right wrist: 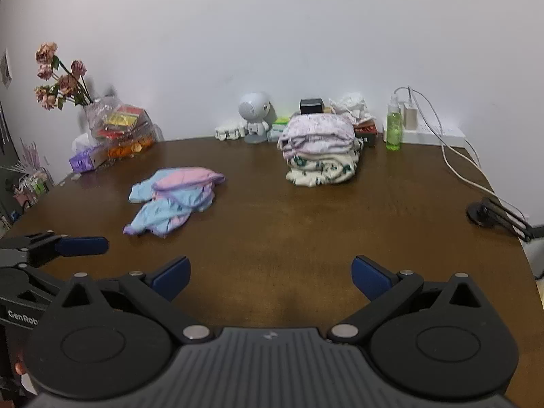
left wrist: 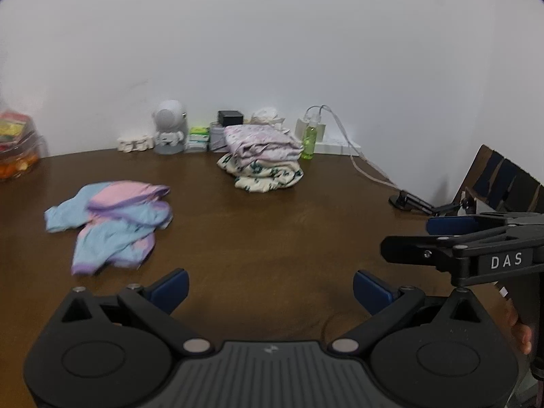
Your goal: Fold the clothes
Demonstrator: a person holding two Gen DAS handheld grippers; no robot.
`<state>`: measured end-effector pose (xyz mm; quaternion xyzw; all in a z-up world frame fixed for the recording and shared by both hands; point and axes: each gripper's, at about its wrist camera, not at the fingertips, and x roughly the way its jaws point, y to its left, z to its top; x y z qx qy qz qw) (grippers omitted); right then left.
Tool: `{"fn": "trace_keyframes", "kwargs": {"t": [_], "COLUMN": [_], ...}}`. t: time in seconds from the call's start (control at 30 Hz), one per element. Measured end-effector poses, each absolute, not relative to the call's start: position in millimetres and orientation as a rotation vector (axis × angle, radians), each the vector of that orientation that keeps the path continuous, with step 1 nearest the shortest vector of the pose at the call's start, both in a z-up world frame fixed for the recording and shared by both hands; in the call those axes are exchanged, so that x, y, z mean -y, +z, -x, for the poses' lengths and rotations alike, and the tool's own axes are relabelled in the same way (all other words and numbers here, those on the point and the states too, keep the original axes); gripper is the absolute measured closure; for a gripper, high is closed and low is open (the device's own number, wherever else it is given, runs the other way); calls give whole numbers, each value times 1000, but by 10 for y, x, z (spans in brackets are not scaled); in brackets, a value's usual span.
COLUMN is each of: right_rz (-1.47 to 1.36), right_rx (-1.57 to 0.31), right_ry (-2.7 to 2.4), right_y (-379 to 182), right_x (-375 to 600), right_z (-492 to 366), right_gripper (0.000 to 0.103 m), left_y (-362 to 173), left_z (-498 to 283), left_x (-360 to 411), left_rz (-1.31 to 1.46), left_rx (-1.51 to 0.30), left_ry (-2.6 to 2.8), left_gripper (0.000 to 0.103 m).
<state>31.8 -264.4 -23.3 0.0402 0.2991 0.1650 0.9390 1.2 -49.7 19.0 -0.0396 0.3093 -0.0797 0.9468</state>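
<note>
crumpled pastel pink-and-blue garment with purple trim [left wrist: 112, 221] lies on brown wooden desk [left wrist: 272, 224], long axis running from near-left to far-right. sits ahead and left of left gripper [left wrist: 270, 287], well apart from blue-padded fingers [left wrist: 171, 287]; fingers spread wide, holding nothing. right gripper [right wrist: 270, 277] likewise wide, empty; garment far left of it. folded stack of floral clothes [left wrist: 261, 159] farther back, green bottle [left wrist: 310, 142] beside it. bare desk between fingers and garment.

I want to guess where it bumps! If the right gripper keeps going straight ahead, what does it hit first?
Probably the stack of folded clothes. The open right gripper points across bare brown table toward it. The crumpled pastel garment lies off left; depth is uncertain.
</note>
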Motion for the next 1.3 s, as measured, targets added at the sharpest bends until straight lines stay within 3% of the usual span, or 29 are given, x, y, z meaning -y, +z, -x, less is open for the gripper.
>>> {"fn": "trace_keyframes", "kwargs": {"t": [0.47, 1.3], "right_rz": [-69, -39], "right_rx": [-577, -554], "right_ry": [296, 327], "right_y": [-452, -630], "right_x": [2443, 2138], "right_z": [547, 1119], "right_gripper": [0, 0], "left_y": [-34, -5], "left_z": [818, 1486], "left_x": [267, 205], "left_rz": [132, 194], "left_rx": [-677, -645], "left_ry": [-76, -12], "left_gripper": [0, 0]}}
